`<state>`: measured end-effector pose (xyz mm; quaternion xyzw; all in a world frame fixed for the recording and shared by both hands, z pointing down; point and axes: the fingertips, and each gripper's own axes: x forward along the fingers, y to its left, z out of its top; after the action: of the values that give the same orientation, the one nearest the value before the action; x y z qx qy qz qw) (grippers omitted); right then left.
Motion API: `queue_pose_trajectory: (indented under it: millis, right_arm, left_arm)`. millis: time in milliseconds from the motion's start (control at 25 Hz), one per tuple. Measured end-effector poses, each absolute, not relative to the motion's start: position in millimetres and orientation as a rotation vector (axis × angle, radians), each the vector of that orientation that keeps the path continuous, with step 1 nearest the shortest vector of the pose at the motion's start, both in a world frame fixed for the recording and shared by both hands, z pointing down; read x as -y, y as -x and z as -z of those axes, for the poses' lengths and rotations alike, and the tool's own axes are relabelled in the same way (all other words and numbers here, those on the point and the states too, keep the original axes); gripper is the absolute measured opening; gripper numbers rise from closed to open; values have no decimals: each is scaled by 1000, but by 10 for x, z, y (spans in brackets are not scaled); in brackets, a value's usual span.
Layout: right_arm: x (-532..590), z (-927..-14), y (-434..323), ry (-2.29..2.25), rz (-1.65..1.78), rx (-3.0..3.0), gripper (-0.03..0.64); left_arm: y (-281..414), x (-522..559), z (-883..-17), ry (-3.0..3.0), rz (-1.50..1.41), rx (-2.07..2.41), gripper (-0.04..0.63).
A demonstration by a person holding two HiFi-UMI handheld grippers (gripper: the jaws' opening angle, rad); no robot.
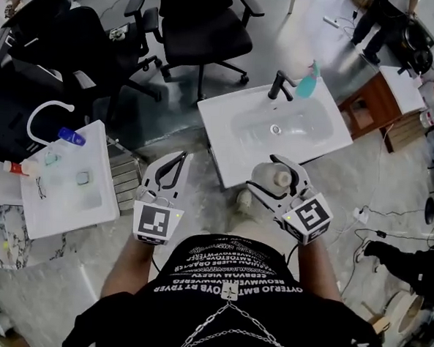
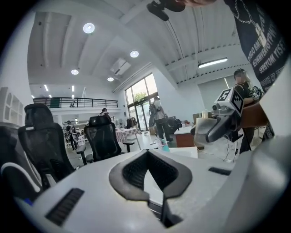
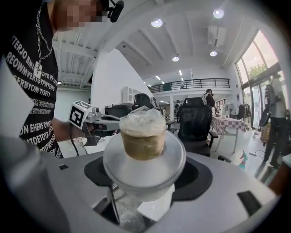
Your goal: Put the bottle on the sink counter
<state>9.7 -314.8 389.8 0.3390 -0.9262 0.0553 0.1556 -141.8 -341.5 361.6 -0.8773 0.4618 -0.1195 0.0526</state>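
Observation:
A whitish, translucent bottle [image 1: 273, 177] with a tan cap is held between the jaws of my right gripper [image 1: 277, 179], which is shut on it. In the right gripper view the bottle [image 3: 143, 152] fills the middle, cap end pointing away from the camera. It hangs in the air, short of the near edge of the white sink counter [image 1: 233, 144]. The sink's black faucet [image 1: 281, 85] is at its far side. My left gripper [image 1: 171, 166] is level with the right one, to the left of the sink, its pads [image 2: 129, 179] closed together on nothing.
A teal bottle [image 1: 308, 79] stands beside the faucet. At the left is a small white table [image 1: 90, 213] carrying a blue bottle [image 1: 71, 136] and small items. Black office chairs [image 1: 204, 29] stand beyond the sink. A wooden cabinet [image 1: 371, 105] is at the right, with cables [image 1: 390, 216] on the floor.

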Motion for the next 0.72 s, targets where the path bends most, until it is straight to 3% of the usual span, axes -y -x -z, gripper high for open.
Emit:
queue_pose_trajectory:
  millis: [400,720]
  right_arm:
    - [4143,-4491,-116,-775,-135,2633,336]
    - [4324,-5669,160,-574,-226,2592,336]
  left_arm:
    - [1287,4327,-3884,2634,423,-1588,6]
    - [1387,4622,-4549,2635,483,-1735,6]
